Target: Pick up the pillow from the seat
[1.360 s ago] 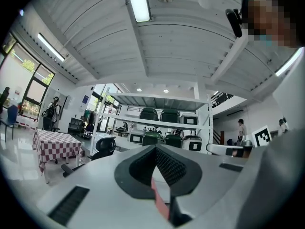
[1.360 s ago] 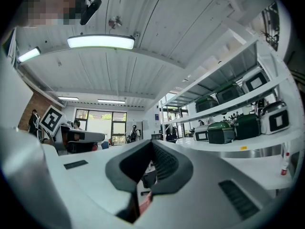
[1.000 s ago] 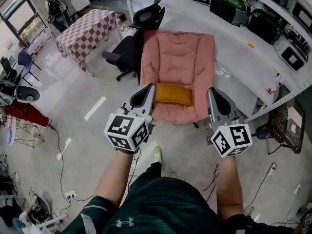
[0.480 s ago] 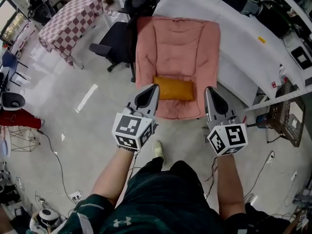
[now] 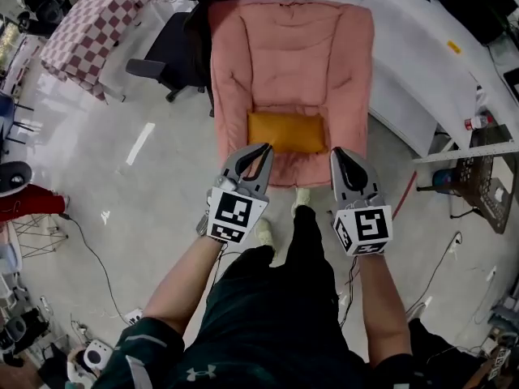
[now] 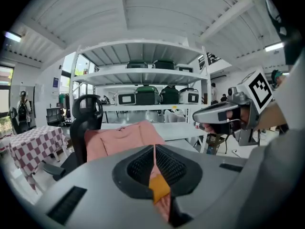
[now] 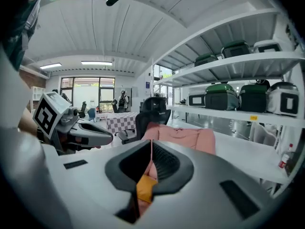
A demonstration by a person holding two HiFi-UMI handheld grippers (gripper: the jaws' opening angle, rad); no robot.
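Note:
An orange pillow (image 5: 285, 132) lies on the seat of a pink padded chair (image 5: 292, 47), near its front edge. In the head view my left gripper (image 5: 263, 149) hangs just short of the pillow's lower left corner and my right gripper (image 5: 336, 152) just short of its lower right corner. Both are shut with nothing held. In the left gripper view a sliver of the pillow (image 6: 159, 189) shows through the gap behind the closed jaws. The right gripper view shows the pillow (image 7: 144, 189) the same way, with the chair (image 7: 183, 137) beyond.
A black office chair (image 5: 170, 47) stands left of the pink chair, with a checkered table (image 5: 89, 31) further left. A long white bench (image 5: 422, 63) runs along the right, and shelves of green-lidded cookers (image 6: 152, 95) stand behind it. Cables lie on the grey floor (image 5: 122, 217).
The view has closed in on the pink chair. Both grippers have come forward from beside the seat's front to just before the pillow's lower corners. Their jaws stayed shut.

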